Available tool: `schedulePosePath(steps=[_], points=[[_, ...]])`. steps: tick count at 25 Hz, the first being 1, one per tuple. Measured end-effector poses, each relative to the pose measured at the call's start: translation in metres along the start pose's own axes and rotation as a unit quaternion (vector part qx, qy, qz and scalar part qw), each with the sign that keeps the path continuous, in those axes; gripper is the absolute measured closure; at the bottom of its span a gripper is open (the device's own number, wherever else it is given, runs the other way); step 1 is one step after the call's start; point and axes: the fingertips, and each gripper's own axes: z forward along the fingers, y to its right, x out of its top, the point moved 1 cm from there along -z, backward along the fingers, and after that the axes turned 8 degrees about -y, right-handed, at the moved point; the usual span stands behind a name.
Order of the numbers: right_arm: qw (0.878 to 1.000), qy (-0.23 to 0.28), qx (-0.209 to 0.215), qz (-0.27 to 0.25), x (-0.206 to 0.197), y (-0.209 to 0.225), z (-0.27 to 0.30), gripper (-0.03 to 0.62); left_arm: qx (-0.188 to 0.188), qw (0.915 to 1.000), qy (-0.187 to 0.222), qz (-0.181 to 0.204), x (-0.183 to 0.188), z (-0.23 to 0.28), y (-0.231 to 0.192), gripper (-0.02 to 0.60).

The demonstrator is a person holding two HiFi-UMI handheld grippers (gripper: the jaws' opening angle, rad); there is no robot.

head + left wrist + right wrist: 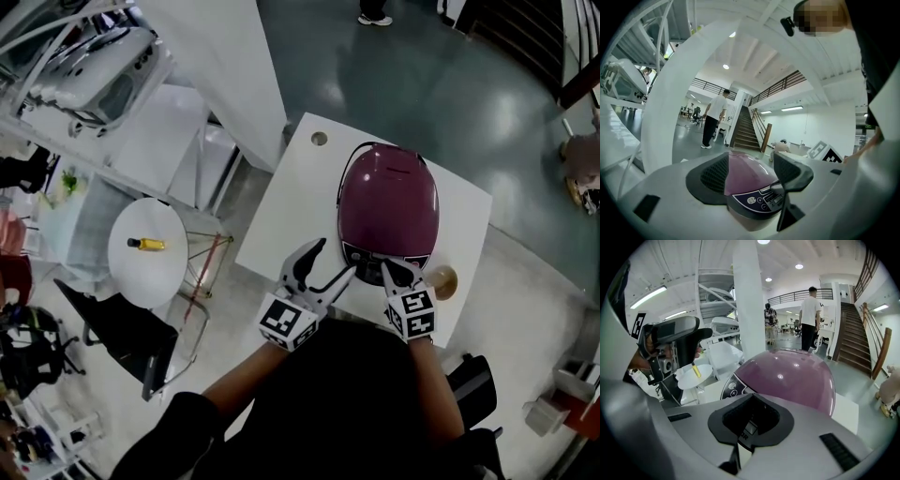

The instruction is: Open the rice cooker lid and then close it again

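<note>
My right gripper [389,272] is squeezed shut on nothing, tip right at the front panel of the purple rice cooker [387,202]. My left gripper [335,258] hangs wide open beside it. Lid's down, and the cooker sits on the white counter [281,220].

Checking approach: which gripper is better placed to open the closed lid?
Probably right: right gripper, shut, points at the rice cooker's front panel middle; left gripper, open, sits off its corner.
</note>
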Motion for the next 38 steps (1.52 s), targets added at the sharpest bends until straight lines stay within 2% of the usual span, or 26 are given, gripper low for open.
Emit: schedulePosePath(steps=[7, 14, 20, 30, 38], points=[[1.000, 0.013, -0.015, 0.004, 0.009, 0.006, 0.001, 0.594, -0.001, 0.9999, -0.002, 0.013, 0.001, -0.004, -0.003, 0.305], [1.000, 0.003, -0.018, 0.008, 0.009, 0.006, 0.002, 0.594, 0.001, 1.0000, -0.001, 0.008, 0.003, -0.005, -0.008, 0.305], [0.998, -0.029, -0.044, -0.028, 0.005, 0.001, 0.001, 0.594, 0.000, 1.0000, -0.001, 0.001, -0.003, -0.007, -0.010, 0.305], [0.998, -0.021, -0.047, -0.025, 0.004, 0.002, 0.000, 0.594, 0.024, 0.9997, 0.006, -0.001, 0.000, -0.014, -0.034, 0.305], [0.998, -0.008, -0.047, -0.027, 0.010, 0.006, 0.008, 0.594, 0.018, 0.9998, 0.004, -0.004, -0.001, -0.012, -0.030, 0.305]])
